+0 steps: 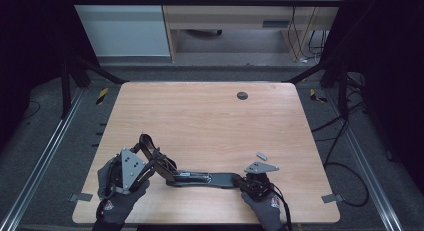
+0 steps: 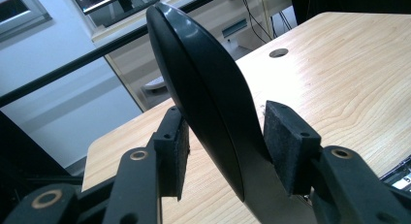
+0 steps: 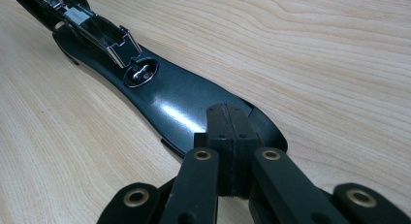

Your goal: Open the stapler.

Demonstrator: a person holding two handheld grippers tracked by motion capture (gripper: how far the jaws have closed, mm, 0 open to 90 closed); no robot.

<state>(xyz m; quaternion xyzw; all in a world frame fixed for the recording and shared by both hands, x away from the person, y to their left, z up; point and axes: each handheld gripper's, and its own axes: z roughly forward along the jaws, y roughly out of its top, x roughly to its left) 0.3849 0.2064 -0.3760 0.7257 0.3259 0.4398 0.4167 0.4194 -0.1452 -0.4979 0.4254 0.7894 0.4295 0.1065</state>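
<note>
Evidently a black glossy stapler (image 1: pixel 200 179), opened flat, metal channel exposed

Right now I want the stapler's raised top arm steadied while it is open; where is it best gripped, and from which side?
Grip the raised top arm partway up, one pad on its curved top face and one on its underside, coming from the side away from the base. It stands up thin and tapering, as the left gripper straddles it. The shut right gripper rests on the base's end.
</note>
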